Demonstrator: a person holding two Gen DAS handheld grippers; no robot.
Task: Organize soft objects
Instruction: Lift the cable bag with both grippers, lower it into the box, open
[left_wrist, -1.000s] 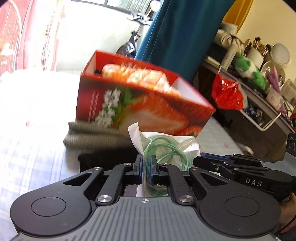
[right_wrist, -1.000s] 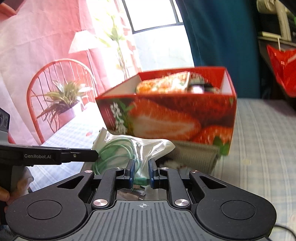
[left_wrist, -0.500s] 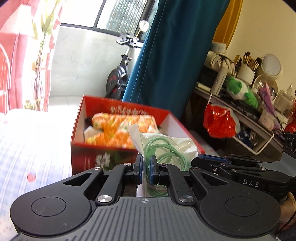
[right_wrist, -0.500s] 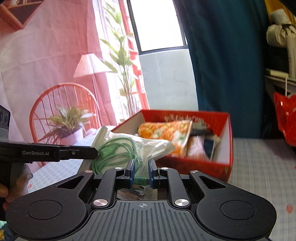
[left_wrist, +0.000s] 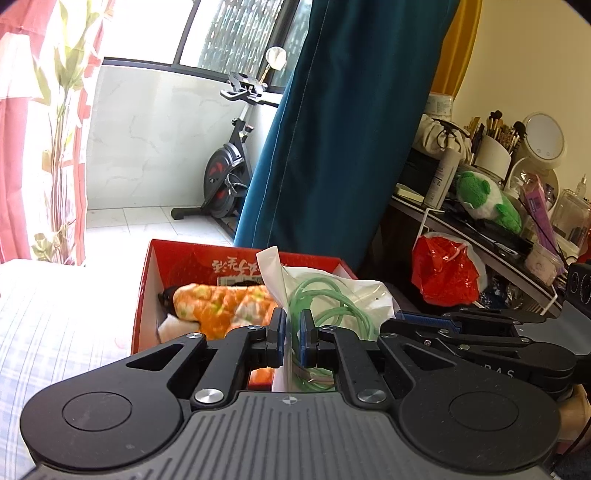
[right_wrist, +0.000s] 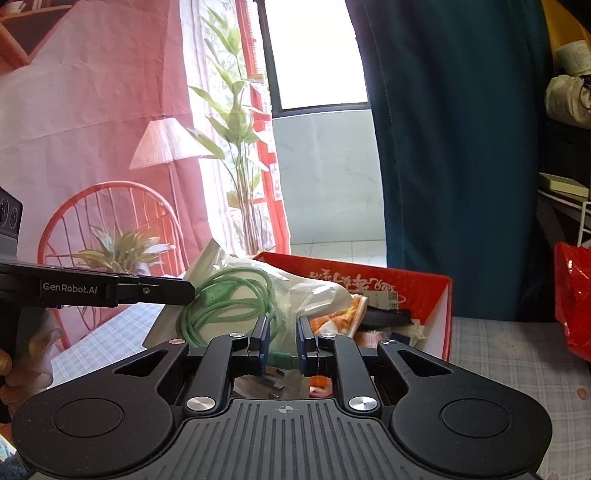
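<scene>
Plastic bag (left_wrist: 334, 295) of green cable, gripped by both clenched jaws, has been raised above the red box (left_wrist: 147, 280), formerly level with it.

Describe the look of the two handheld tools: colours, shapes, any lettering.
Both are matte black. The left tool and right tool each have a ribbed grey base plate, two round black discs, silver screws, angled linkage arms and blue-padded fingers. The left tool's side reads GenRobot.AI in white.
</scene>
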